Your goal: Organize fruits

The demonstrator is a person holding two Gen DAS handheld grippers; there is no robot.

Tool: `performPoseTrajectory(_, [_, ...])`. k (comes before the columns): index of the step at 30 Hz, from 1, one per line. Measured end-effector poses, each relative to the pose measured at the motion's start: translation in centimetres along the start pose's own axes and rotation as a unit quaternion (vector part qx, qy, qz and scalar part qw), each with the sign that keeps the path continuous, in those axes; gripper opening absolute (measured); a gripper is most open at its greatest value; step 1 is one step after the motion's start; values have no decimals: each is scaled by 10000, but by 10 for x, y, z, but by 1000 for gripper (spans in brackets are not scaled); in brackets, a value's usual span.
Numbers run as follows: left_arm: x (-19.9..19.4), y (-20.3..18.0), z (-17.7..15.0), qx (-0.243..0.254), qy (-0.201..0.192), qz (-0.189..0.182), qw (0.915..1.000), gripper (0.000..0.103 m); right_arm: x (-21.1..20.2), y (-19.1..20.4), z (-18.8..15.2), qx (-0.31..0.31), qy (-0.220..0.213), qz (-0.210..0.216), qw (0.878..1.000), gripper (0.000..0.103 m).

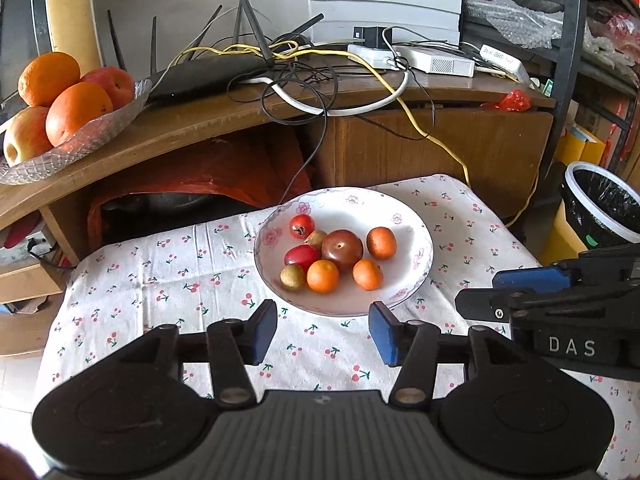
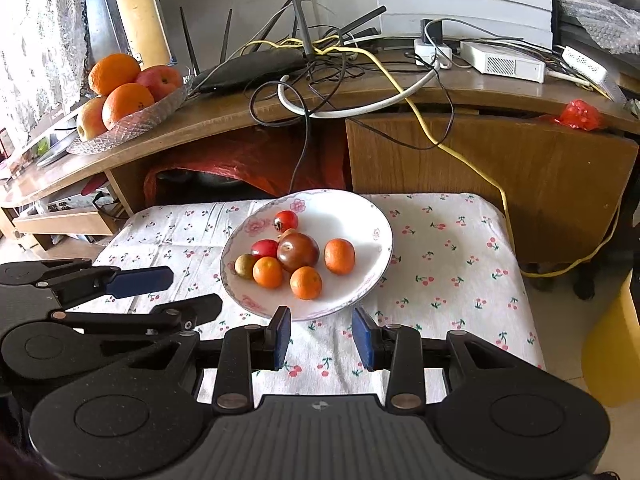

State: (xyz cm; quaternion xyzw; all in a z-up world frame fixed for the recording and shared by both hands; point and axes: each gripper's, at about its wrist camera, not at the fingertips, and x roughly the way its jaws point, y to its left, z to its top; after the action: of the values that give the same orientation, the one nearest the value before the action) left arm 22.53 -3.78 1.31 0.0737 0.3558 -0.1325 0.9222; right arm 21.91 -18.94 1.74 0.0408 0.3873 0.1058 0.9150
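A white floral plate (image 1: pixel 420 240) (image 2: pixel 360 220) stands on the cherry-print cloth (image 1: pixel 160 280) (image 2: pixel 440 280). It holds a dark tomato (image 1: pixel 342 249) (image 2: pixel 298 251), small red tomatoes, three small oranges (image 1: pixel 322 276) (image 2: pixel 267 272) and greenish-brown fruits. My left gripper (image 1: pixel 323 330) hovers just short of the plate's near rim, open and empty. Beside it, my right gripper (image 2: pixel 322 338) is also open, with nothing between its blue pads. Each gripper shows at the edge of the other's view: right gripper (image 1: pixel 480 292), left gripper (image 2: pixel 192 290). A glass dish (image 1: pixel 100 132) (image 2: pixel 140 120) of big oranges and apples sits on the wooden desk, far left.
The desk (image 1: pixel 240 120) behind the cloth carries a black router (image 1: pixel 208 76), tangled cables and white boxes. A yellow cable (image 1: pixel 440 144) hangs down its front. A red bag (image 1: pixel 200 168) lies under the desk. A bin with a black liner (image 1: pixel 600 208) stands at the right.
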Motion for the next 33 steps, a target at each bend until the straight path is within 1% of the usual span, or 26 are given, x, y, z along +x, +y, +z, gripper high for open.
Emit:
performPoseTrajectory(6, [-5, -2, -5, -1, -22, 61, 10000, 62, -4, 4, -7, 2, 30, 28, 10000, 31])
performPoseTrajectory(10, [-10, -2, -7, -66, -46, 69, 9999, 68, -9, 6, -9, 2, -4, 30, 10000, 31])
performPoseTrajectory(17, [-18, -4, -16, -81, -51, 114, 9999, 73, -17, 10, -16, 27, -11, 30, 10000, 32])
performPoseTrajectory(20, [-23, -5, -21, -86, -58, 140, 9998, 78, -20, 12, -20, 28, 1, 33, 10000, 32])
performPoseTrajectory(25, [-30, -3, -29, -137, -57, 177, 9997, 82, -25, 14, -25, 44, -1, 28, 10000, 32])
performPoseTrajectory(33, [-41, -4, -42, -136, -44, 274, 9995, 88, -36, 19, -38, 75, 12, 29, 10000, 34])
